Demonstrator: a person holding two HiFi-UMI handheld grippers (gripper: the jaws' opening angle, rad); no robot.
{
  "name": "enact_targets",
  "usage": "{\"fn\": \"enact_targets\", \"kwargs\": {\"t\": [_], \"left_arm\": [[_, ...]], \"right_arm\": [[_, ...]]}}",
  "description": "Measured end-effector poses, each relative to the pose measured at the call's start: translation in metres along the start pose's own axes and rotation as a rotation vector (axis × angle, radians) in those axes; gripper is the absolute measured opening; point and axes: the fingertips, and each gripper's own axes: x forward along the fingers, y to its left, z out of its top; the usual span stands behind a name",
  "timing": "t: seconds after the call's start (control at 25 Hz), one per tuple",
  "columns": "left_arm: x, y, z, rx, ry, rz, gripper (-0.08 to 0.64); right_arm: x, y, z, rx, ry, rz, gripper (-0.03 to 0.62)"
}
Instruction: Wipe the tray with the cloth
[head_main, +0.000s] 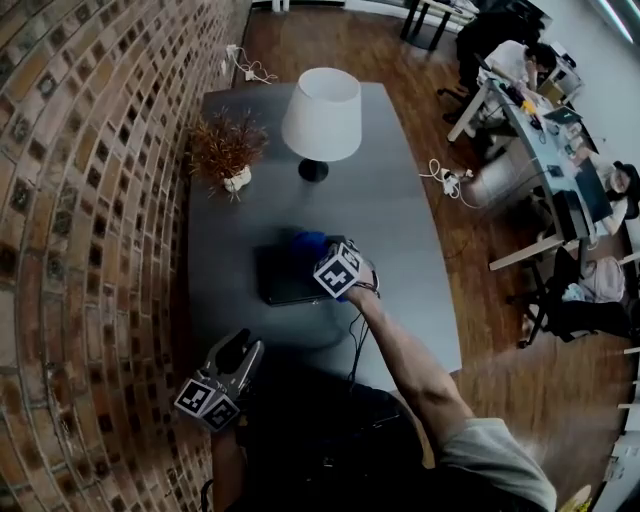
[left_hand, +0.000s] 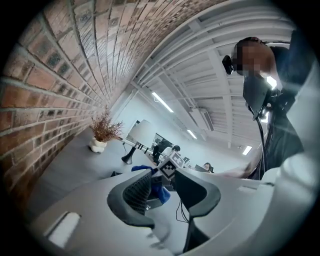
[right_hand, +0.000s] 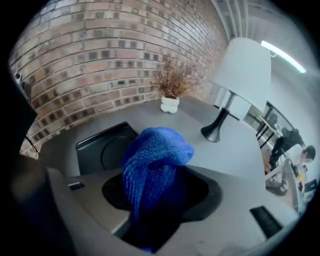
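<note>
The dark tray (head_main: 278, 285) lies in the middle of the grey table, and it also shows in the right gripper view as a black tray (right_hand: 100, 148) with a round recess, just beyond the jaws. My right gripper (head_main: 325, 258) hovers over the tray's right end, shut on a bunched blue cloth (head_main: 308, 243). In the right gripper view the cloth (right_hand: 152, 167) fills the gap between the jaws of the right gripper (right_hand: 155, 197). My left gripper (head_main: 240, 347) hangs off the table's near left corner, open and empty. Its jaws stand apart in the left gripper view (left_hand: 164, 192).
A white-shaded lamp (head_main: 322, 113) on a black foot and a dried plant in a small white pot (head_main: 228, 152) stand at the far end of the table. A brick wall (head_main: 90, 200) runs along the left. A cable (head_main: 357, 335) trails from my right gripper. Desks with people are at the right.
</note>
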Motion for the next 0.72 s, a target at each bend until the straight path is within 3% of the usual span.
{"fn": "enact_targets", "kwargs": {"t": [0.12, 0.2, 0.28, 0.36, 0.52, 0.6, 0.72], "left_arm": [[-0.001, 0.003, 0.002, 0.004, 0.001, 0.011, 0.133], [0.000, 0.005, 0.000, 0.002, 0.009, 0.010, 0.133], [0.003, 0.005, -0.003, 0.001, 0.019, 0.004, 0.133], [0.007, 0.003, -0.006, -0.001, 0.028, -0.006, 0.133], [0.016, -0.007, -0.007, 0.004, 0.036, -0.038, 0.133], [0.018, -0.012, -0.006, 0.005, 0.032, -0.047, 0.133], [0.018, -0.015, -0.005, 0.007, 0.030, -0.044, 0.133]], "right_arm": [[-0.020, 0.047, -0.012, -0.142, -0.015, 0.053, 0.209], [-0.039, 0.082, -0.032, -0.229, 0.028, 0.143, 0.209], [-0.056, 0.098, -0.049, -0.258, 0.069, 0.218, 0.209], [-0.061, 0.067, -0.045, -0.217, 0.049, 0.145, 0.209], [-0.051, -0.032, -0.007, -0.020, -0.040, -0.084, 0.210], [-0.034, -0.049, -0.003, 0.021, -0.022, -0.097, 0.210], [-0.016, -0.028, -0.017, -0.039, 0.030, -0.056, 0.210]]}}
